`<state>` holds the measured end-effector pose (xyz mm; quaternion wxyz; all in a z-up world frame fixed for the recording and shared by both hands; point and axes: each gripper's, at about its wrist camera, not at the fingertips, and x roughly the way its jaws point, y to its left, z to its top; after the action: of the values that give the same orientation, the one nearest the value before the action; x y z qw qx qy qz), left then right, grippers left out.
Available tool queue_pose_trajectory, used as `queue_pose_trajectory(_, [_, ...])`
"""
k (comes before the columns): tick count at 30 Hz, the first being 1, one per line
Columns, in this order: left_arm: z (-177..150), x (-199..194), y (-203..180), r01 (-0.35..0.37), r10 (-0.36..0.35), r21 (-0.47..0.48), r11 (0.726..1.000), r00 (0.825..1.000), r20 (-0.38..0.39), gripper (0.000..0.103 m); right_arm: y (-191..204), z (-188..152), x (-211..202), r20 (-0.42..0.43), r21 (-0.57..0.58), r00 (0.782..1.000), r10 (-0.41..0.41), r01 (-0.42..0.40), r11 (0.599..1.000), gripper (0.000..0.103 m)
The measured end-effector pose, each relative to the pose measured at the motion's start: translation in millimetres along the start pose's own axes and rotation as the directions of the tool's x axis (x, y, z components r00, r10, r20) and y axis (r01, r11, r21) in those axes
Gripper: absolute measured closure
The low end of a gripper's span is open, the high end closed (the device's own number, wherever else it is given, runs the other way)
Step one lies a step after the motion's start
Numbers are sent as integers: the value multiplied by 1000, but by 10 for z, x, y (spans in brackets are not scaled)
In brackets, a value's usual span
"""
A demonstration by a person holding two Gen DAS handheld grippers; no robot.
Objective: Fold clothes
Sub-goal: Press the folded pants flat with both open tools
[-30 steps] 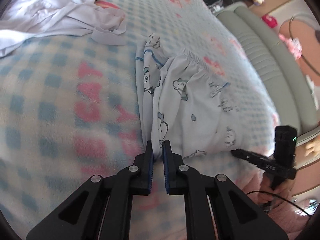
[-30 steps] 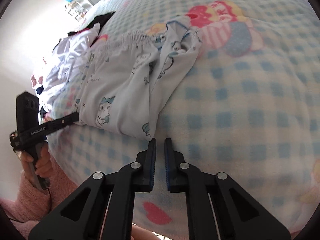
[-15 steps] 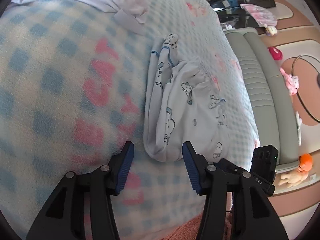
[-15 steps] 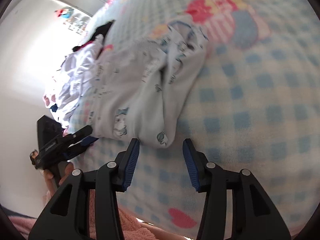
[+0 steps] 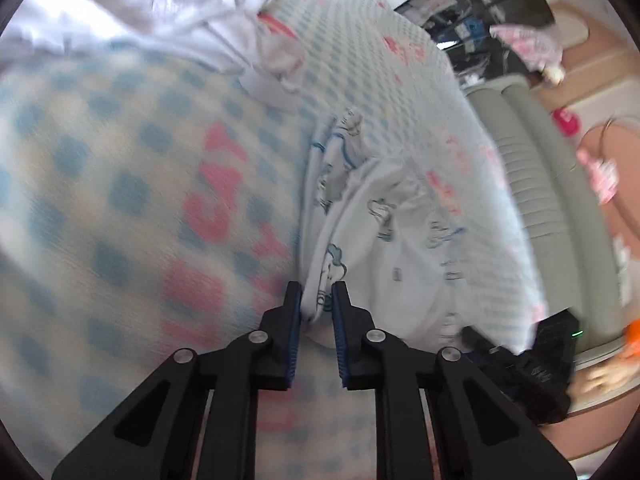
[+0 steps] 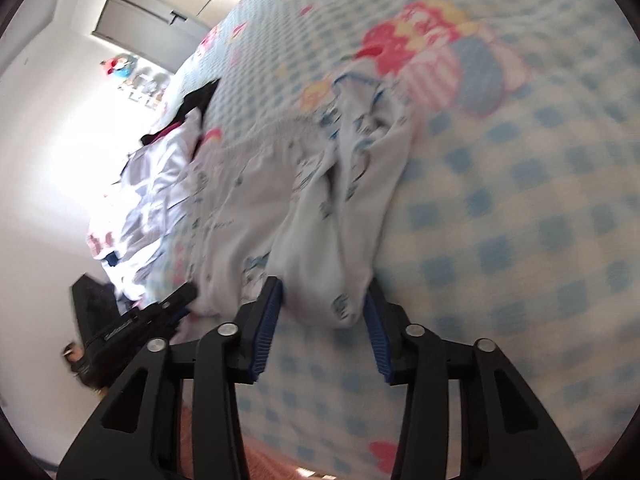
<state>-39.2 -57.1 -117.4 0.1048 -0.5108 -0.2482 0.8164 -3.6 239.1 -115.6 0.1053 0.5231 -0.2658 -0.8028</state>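
Observation:
White printed baby pants [image 5: 384, 236] lie folded lengthwise on a blue-checked blanket [image 5: 120, 200]. My left gripper [image 5: 316, 300] has its jaws narrowed around the near left edge of the pants, cloth between the pads. In the right wrist view the pants [image 6: 288, 216] stretch away from me. My right gripper [image 6: 324, 300] is open, its jaws on either side of the near right fold of the pants. The left gripper shows at the left of that view [image 6: 140, 316].
A pile of white clothes [image 5: 140, 12] lies at the far left of the bed, also in the right wrist view [image 6: 152, 184]. A grey padded bed rail [image 5: 532, 168] runs along the right. A closet [image 6: 148, 12] stands beyond the bed.
Both grippers opened half a second ago, then moved forward onto the near end of the pants. The left jaws have closed on the cloth; the right jaws stay wide.

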Motion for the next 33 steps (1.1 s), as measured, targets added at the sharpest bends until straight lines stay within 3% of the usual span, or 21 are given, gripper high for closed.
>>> queue_pose_trajectory(1, [5,19,-109,-71,71,74,995,997,-1,89,17,9,-11,13,-6,1000,-23,23,1000,80])
queue_pose_trajectory(2, [12,23,-157,-97,97,97,991,995,0,89,74,14,7,12,-32,999,-52,53,998,82])
queue_pose_trajectory(4, [26,8,-164,-85,84,69,994,996,3,89,151,14,34,12,-70,996,-93,94,993,83])
queue_pose_trajectory(7, [18,-35,-24,-9,10,-32,999,1000,7,88,93,-27,20,-7,-48,997,-77,76,996,81])
queue_pose_trajectory(10, [-57,-51,168,96,-100,-138,986,995,-26,84,-57,-87,37,-80,10,997,-13,14,1000,76])
queue_pose_trajectory(13, [-139,-22,168,156,-166,-171,973,985,-49,80,-61,-184,117,-135,20,990,44,-42,999,76])
queue_pose_trajectory(15, [-169,13,141,183,-197,-184,966,979,-57,72,-22,-229,163,-144,10,987,65,-64,998,76])
queue_pose_trajectory(19, [-121,132,171,208,-224,-249,946,974,-39,70,-14,-179,232,-99,63,989,108,-103,993,76])
queue_pose_trajectory(21, [-158,134,212,223,-238,-279,934,971,-23,72,-41,-139,226,-67,97,992,103,-97,991,76])
queue_pose_trajectory(24, [-214,82,182,220,-223,-260,940,975,18,72,-25,-114,160,-34,107,996,85,-81,991,77])
queue_pose_trajectory(27, [-310,54,258,237,-229,-314,919,971,61,70,-14,-109,109,0,114,997,72,-71,991,77])
queue_pose_trajectory(31, [-455,89,265,213,-217,-301,930,976,23,69,-82,-109,123,22,167,995,94,-97,981,76])
queue_pose_trajectory(33, [-454,100,296,223,-225,-305,926,974,31,63,-102,-121,167,18,182,995,96,-98,978,75])
